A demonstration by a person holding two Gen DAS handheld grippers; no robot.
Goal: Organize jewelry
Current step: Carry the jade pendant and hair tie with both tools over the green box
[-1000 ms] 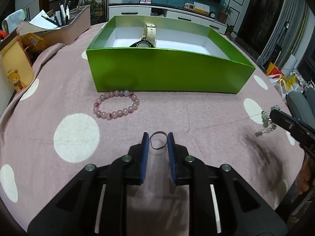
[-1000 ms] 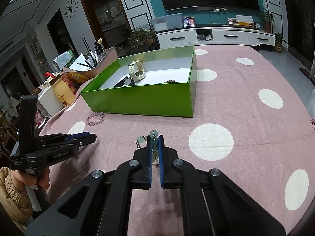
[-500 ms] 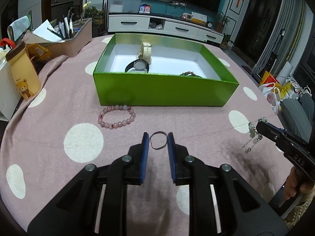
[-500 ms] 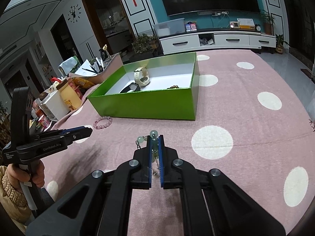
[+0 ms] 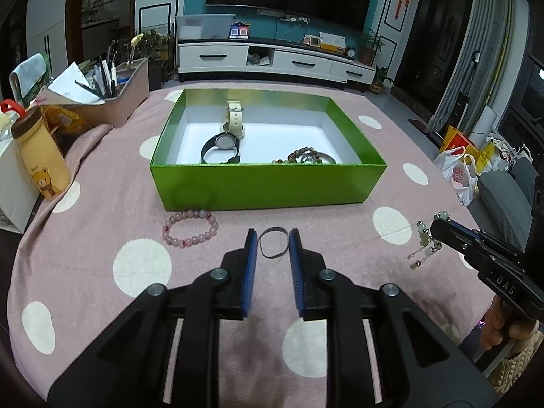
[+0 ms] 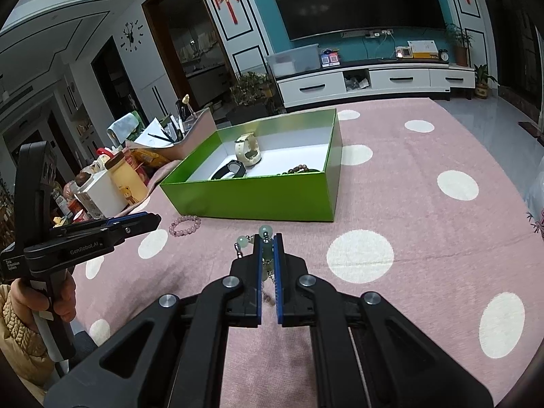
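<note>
My left gripper [image 5: 272, 236] holds a thin black ring [image 5: 273, 245] between its jaws, above the pink dotted cloth. My right gripper [image 6: 267, 239] is shut on a pale green bead bracelet [image 6: 266, 231] with a dangling chain; it also shows in the left wrist view [image 5: 424, 243]. A green box [image 5: 268, 183] holds a cream watch [image 5: 234, 120], a black watch [image 5: 221, 148] and a brown bead bracelet [image 5: 304, 156]. A pink bead bracelet [image 5: 190, 227] lies on the cloth in front of the box, left of my left gripper.
A yellow bear bottle [image 5: 40, 156] and a white box [image 5: 12, 183] stand at the table's left edge. A tray of pens and papers [image 5: 102, 98] sits at the back left. Bags [image 5: 465, 166] lie on the floor to the right.
Both grippers have risen and drawn back from the box, so more of its inside shows. The ring and the green bracelet stay held.
</note>
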